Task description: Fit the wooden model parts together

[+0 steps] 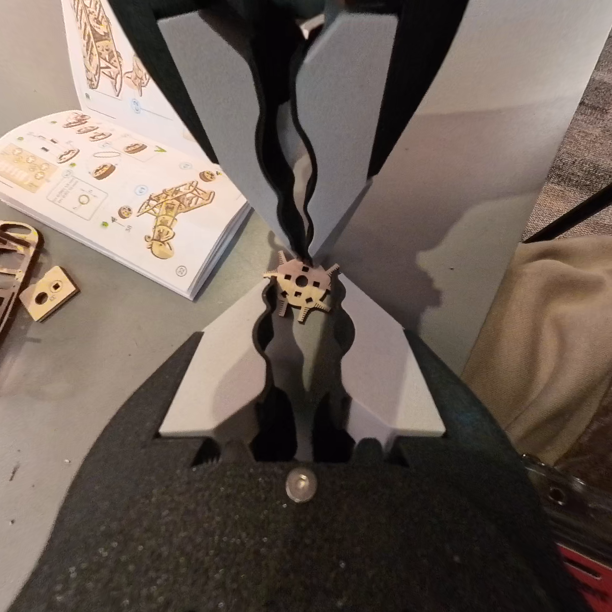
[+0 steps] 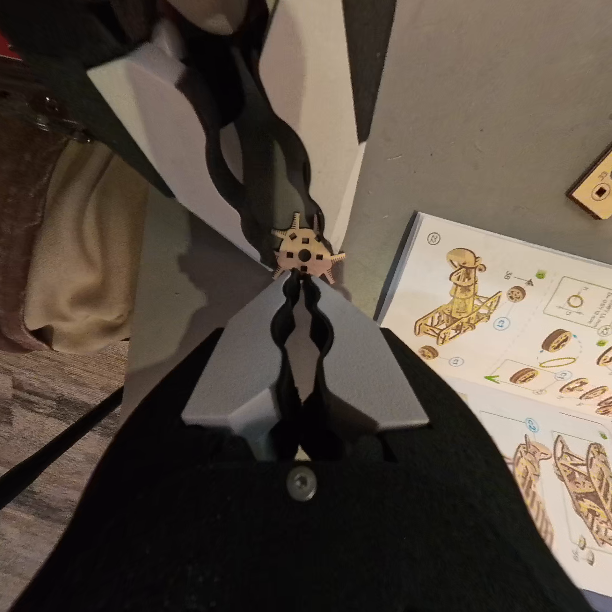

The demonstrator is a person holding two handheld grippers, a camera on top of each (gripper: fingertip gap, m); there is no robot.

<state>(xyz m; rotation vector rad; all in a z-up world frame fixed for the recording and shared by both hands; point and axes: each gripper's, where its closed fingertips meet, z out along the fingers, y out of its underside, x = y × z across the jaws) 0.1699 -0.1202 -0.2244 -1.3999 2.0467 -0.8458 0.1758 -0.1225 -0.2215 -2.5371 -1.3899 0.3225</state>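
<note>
A small wooden hub (image 1: 313,293) with square holes, a round centre hole and comb-like spokes hangs above the grey table (image 1: 99,381). My left gripper (image 1: 303,293) reaches up from the bottom of the left wrist view and is closed around the hub, with one fingertip at each side. My right gripper (image 1: 306,258) comes from the top of that view and pinches the hub's far edge. In the right wrist view the hub (image 2: 313,248) sits just past my right gripper (image 2: 296,276), which is shut on its near edge. My left gripper (image 2: 294,243) grips it from above.
An open instruction booklet (image 1: 126,185) lies on the table at the left and shows in the right wrist view (image 2: 496,331). A loose wooden plate (image 1: 49,293) with two holes and a slotted wooden frame (image 1: 16,251) lie beside it. Beige cloth (image 1: 546,331) hangs past the table edge. My left and right fingertips are right by each other. The loose wooden plate (image 1: 49,293) is about 15 cm from both grippers' fingertips.
</note>
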